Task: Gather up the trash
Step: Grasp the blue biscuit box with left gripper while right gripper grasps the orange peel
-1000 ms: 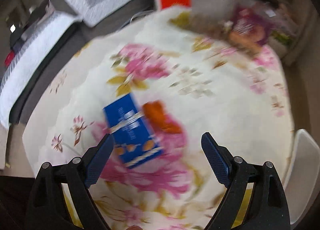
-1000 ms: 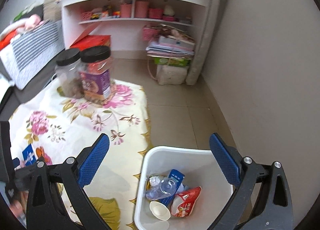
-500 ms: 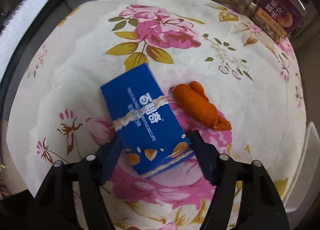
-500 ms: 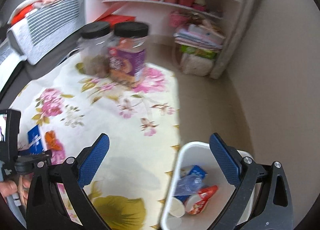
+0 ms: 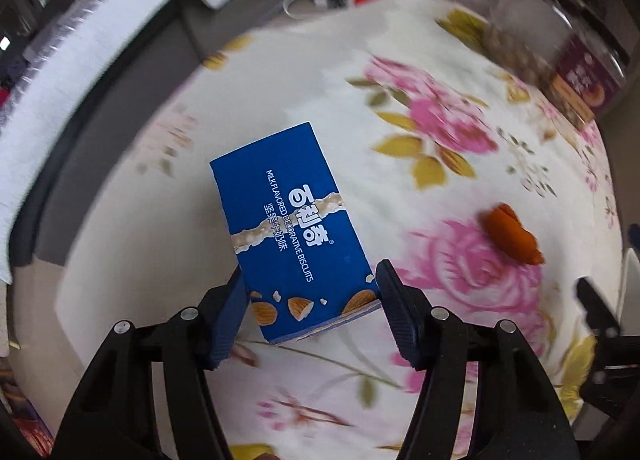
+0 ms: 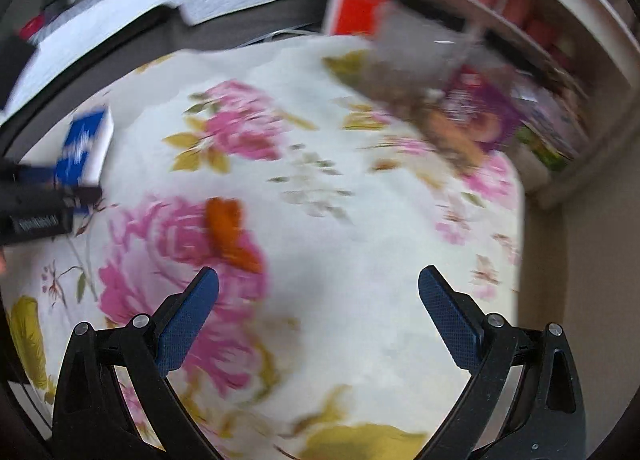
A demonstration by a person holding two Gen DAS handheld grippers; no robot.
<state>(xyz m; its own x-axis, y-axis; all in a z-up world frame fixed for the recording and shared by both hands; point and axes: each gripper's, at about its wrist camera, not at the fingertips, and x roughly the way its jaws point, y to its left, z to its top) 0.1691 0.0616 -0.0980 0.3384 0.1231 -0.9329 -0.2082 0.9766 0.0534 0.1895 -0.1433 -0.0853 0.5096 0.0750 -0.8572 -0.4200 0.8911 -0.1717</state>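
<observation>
Right now, two pieces of trash are visible on a flower-printed cloth (image 5: 460, 71) spread on what looks like the floor, and neither has been binned yet.

Seen from the left wrist camera, the left claw (image 5: 310, 306) has its jaws closing around the near end of a blue biscuit box (image 5: 290, 227). The box's lower corners sit between the two blue pads, which appear to be touching or just about touching its sides. The box looks tilted, its near end seemingly raised off the cloth, so the pickup appears to be in progress, though a firm grip cannot be confirmed.

An orange peel or wrapper (image 5: 512, 236) lies on a pink rose print, well apart from the box, to its right.

From the right wrist camera, which is blurred, the right claw (image 6: 318, 300) is spread wide and holds nothing. It points down at the cloth, with the orange piece just beyond its left pad. The blue box and the other claw show at the far left edge.

Two jars (image 5: 560, 67) stand at the cloth's far corner; they look like stored food, not trash.

No bin shows in either current view. My judgement: the box still has to be lifted and dropped into a bin, and then the orange piece remains.
</observation>
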